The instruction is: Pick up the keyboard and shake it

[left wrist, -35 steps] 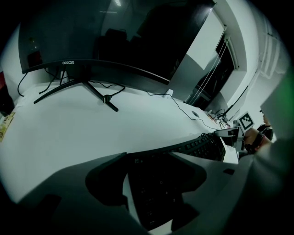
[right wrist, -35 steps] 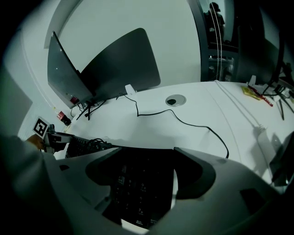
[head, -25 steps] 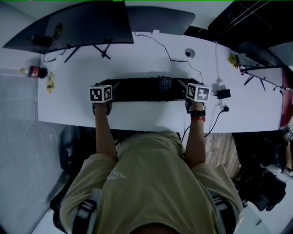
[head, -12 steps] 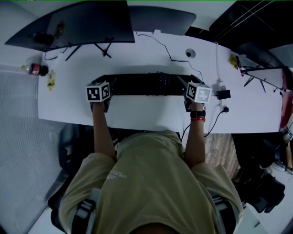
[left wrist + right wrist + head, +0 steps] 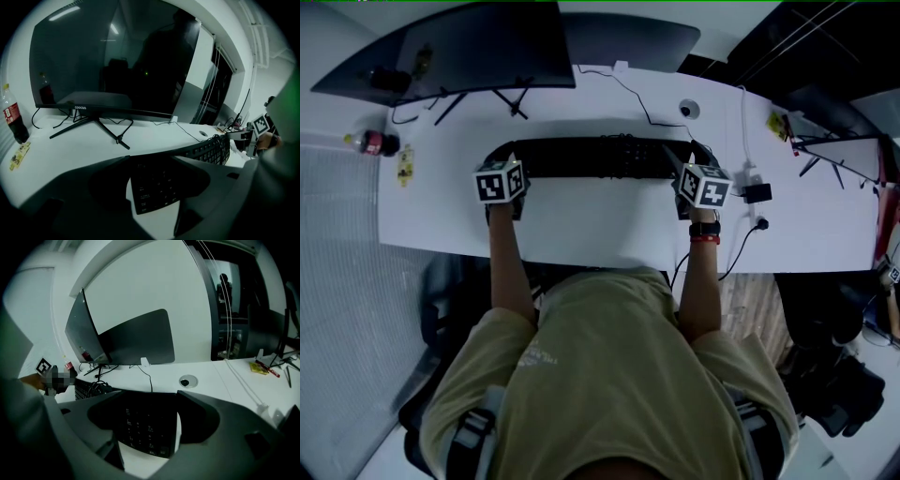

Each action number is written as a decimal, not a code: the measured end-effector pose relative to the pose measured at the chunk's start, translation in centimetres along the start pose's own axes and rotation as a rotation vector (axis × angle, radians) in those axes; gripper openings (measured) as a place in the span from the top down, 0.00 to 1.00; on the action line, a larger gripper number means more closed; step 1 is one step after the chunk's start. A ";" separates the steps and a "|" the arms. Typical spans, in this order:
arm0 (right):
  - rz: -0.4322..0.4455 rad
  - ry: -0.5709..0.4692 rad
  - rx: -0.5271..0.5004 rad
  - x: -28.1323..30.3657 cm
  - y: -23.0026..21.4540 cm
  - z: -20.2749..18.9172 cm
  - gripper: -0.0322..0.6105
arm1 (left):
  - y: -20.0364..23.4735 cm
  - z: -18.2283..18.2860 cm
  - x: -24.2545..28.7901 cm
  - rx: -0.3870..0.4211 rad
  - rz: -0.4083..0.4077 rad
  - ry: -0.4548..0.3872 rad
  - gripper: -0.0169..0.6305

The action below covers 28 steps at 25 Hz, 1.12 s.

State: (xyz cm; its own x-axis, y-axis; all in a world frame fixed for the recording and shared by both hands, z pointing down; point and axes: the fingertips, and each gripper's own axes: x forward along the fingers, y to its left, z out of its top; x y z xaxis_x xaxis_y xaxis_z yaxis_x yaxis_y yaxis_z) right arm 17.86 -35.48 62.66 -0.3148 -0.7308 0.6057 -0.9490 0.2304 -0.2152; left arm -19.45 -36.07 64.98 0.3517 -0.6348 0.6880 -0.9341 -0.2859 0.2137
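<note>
A long black keyboard [image 5: 591, 157] runs across the white desk [image 5: 600, 230] in front of the person. My left gripper [image 5: 502, 167] is shut on its left end and my right gripper [image 5: 690, 165] on its right end. In the left gripper view the keyboard [image 5: 157, 187] sits between the dark jaws of the left gripper [image 5: 152, 160], with white desk showing under it. The right gripper view shows the keyboard's other end [image 5: 140, 425] clamped in the right gripper [image 5: 150, 397]. A coiled cable [image 5: 96, 389] lies on the keyboard's middle.
A large curved monitor [image 5: 478, 47] on a thin-legged stand [image 5: 101, 129] is at the back left. A cola bottle [image 5: 370, 142] and a yellow packet [image 5: 404, 166] lie at the left. At the right are a desk grommet [image 5: 688, 109], cables and a black plug [image 5: 758, 193].
Both grippers and the keyboard between them have moved away from the person toward the monitor. The keyboard now looks narrower from above.
</note>
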 end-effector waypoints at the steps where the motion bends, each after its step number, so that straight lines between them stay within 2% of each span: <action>1: 0.000 -0.012 -0.008 0.1 0.0 0.3 0.40 | 0.1 0.3 0.1 0.001 0.002 -0.010 0.56; 11: 0.000 -0.200 -0.123 0.7 0.1 5.0 0.40 | 0.7 3.8 0.4 0.050 0.036 -0.146 0.57; 15: 0.004 -0.197 -0.110 0.7 -0.2 3.4 0.40 | 0.1 3.3 -0.3 0.107 0.060 -0.186 0.59; 19: -0.001 -0.240 -0.116 -0.3 0.0 2.5 0.40 | -0.3 2.8 -1.1 0.135 0.070 -0.233 0.59; 28: 0.002 -0.202 -0.109 -1.2 0.2 1.7 0.40 | -0.6 1.9 -1.9 0.124 0.066 -0.198 0.59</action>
State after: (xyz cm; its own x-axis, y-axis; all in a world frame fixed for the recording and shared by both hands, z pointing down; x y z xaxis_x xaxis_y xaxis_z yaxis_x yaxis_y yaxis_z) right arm 18.07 -35.71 60.57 -0.3172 -0.8416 0.4372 -0.9481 0.2921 -0.1255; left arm -19.38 -36.10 62.21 0.3063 -0.7803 0.5453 -0.9452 -0.3172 0.0770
